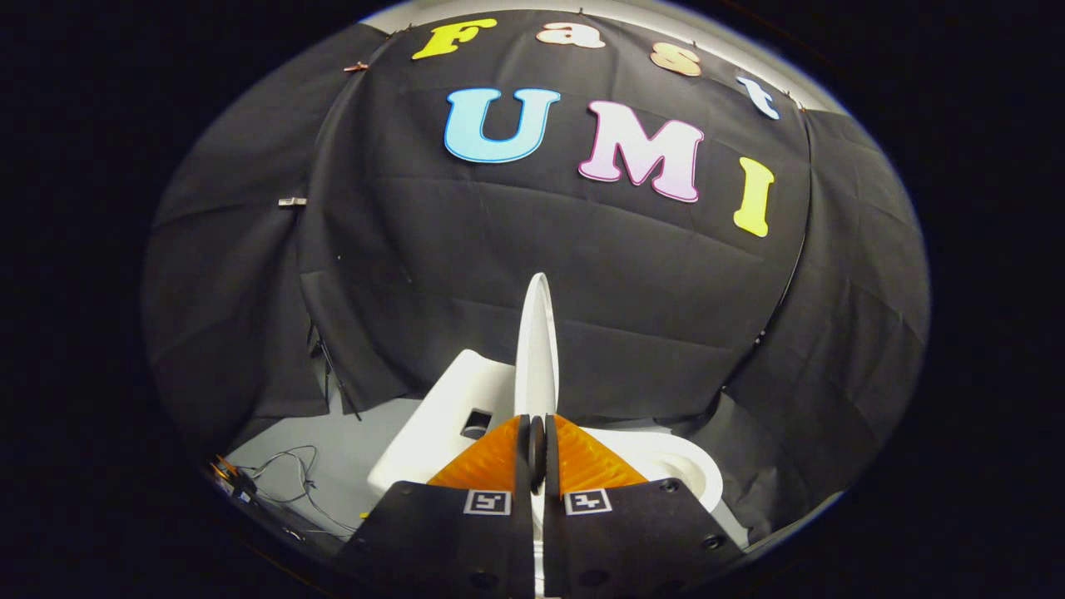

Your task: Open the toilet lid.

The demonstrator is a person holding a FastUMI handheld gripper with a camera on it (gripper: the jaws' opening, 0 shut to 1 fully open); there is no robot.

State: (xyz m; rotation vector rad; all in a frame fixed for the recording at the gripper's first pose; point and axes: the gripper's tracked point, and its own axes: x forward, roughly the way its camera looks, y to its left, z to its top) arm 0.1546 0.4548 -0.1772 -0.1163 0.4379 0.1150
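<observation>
gripper view, looking along the tool toward the black cloth wall of the booth. the two orange ribbed fingers sit close together, with only a thin gap between their black pads, and the lower edge of the white toilet lid runs down into that gap; the fingers are clamped on the lid, one pad against each face. the lid stands upright and is seen edge-on, as a narrow white blade rising from between the fingertips and tapering to a rounded tip against the cloth. to one side of the lid, just beyond the fingers, lies the white tank, a blocky body with a small dark recess in its near face. on the other side of the lid the white bowl rim curves out from behind the fingers, and the seat opening is uncovered. each black finger mount carries a small square black-and-white marker near the base of its orange finger. the toilet stands on a grey floor, which shows between the tank and the hanging cloth. thin cables trail in loops across the floor well to the side of the tank, near a small orange and black object whose kind cannot be told.
</observation>
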